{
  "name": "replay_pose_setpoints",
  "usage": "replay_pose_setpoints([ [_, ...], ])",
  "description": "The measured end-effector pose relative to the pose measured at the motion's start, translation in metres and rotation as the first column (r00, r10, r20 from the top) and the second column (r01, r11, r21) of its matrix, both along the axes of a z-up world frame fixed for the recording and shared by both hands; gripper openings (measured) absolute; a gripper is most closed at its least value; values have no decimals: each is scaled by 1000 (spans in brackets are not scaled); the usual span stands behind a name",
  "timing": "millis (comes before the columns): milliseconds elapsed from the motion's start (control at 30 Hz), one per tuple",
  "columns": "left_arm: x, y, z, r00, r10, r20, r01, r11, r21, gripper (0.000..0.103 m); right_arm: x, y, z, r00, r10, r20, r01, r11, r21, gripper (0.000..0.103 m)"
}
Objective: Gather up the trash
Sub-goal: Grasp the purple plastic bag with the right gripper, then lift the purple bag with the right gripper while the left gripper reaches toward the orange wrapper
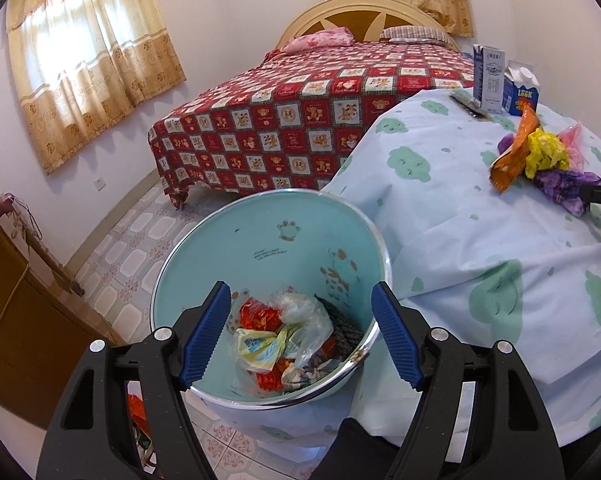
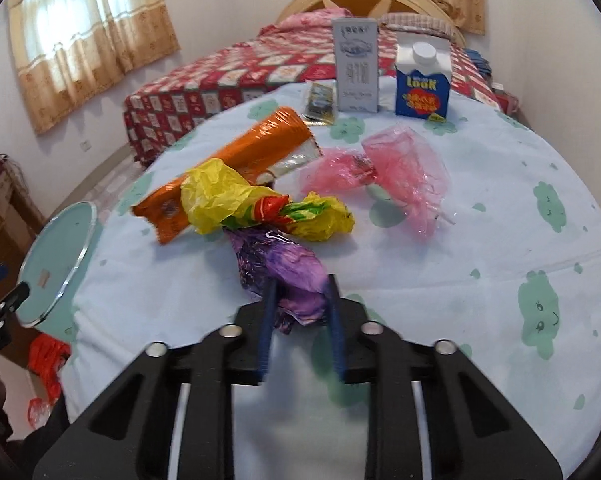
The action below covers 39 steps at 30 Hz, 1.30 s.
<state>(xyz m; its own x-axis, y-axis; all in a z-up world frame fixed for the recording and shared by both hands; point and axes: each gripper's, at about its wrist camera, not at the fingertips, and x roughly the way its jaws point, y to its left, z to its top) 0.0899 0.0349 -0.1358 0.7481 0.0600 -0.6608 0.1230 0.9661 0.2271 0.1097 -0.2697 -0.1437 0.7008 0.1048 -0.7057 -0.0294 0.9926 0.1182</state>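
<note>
Right wrist view: right gripper was clamped on purple wrapper on table (three wrappers left). Left gripper, spread and empty, was held over bin, partly filled.

Left wrist view: we look steeply down into the bin, close. Right wrist view faces the table toward 12 o'clock; both share bed.

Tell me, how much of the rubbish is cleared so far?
Several wrappers already lie in the bin. The right gripper has closed on the purple wrapper. Left on the table: orange packet, yellow wrapper, pink bag, two cartons.
</note>
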Motion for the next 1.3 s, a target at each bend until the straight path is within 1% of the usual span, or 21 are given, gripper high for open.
replay_pose_setpoints([
  [200,4,-28,11,999,-49,16,49,999,-14,72,-30,-16,11,998,-15,55,13,999,30,18],
  [433,11,-84,17,991,-132,20,133,990,-41,72,-58,-48,23,989,-50,137,31,991,131,16],
  [500,12,-95,18,990,-143,22,144,989,-40,72,-56,-45,18,992,-43,115,35,997,69,16],
  [567,13,-104,18,989,-150,15,151,987,-47,72,-57,-44,14,994,-32,102,27,999,43,16],
  [600,12,-106,17,988,-152,15,153,987,-46,72,-56,-44,9,997,-29,76,27,999,28,16],
  [633,11,-107,17,988,-154,15,155,987,-43,72,-54,-44,4,999,-18,41,18,1000,20,18],
  [667,10,-109,15,988,-157,12,157,987,-38,72,-56,-45,3,999,-12,30,11,1000,18,20],
  [700,9,-109,15,987,-158,9,158,987,-36,72,-58,-43,1,1000,-7,29,7,1000,10,27],
  [733,8,-108,13,988,-157,4,157,987,-30,72,-60,-42,1,999,-7,37,7,1000,-4,48],
  [767,8,-108,12,988,-156,2,156,987,-27,72,-63,-42,2,998,-13,57,13,1000,-11,61],
  [800,8,-106,11,988,-152,-1,152,988,-24,72,-66,-42,6,996,-19,84,20,1000,-13,77],
  [900,8,-103,10,989,-145,-5,145,989,-23,72,-60,-38,8,996,-13,89,16,999,-36,77],
  [967,10,-101,10,990,-142,-7,142,990,-27,72,-51,-33,8,996,9,89,-3,998,-60,77],
  [1000,10,-101,10,990,-142,-7,142,990,-28,72,-44,-31,5,998,21,65,-17,997,-70,76],
  [1033,10,-101,10,990,-143,-7,143,989,-27,72,-35,-29,0,999,42,19,-41,997,-68,66],
  [1067,10,-100,10,989,-144,-8,144,989,-28,72,-27,-27,-8,996,82,-38,-83,996,-33,52],
  [1100,9,-100,10,989,-145,-8,144,989,-29,72,-25,-23,-12,992,109,-59,-111,994,-15,41],
  [1167,10,-99,10,990,-143,-7,142,989,-32,72,-27,-14,-13,988,143,-55,-146,989,-38,36],
  [1200,10,-98,10,990,-141,-7,141,989,-34,72,-29,-13,-11,987,150,-49,-151,988,-28,32],
  [1233,10,-97,10,990,-140,-6,140,990,-35,72,-31,-13,-9,987,159,-38,-159,987,-6,19],
  [1300,11,-95,11,991,-136,-6,135,990,-40,72,-37,-12,-3,987,163,5,-163,987,11,17],
])
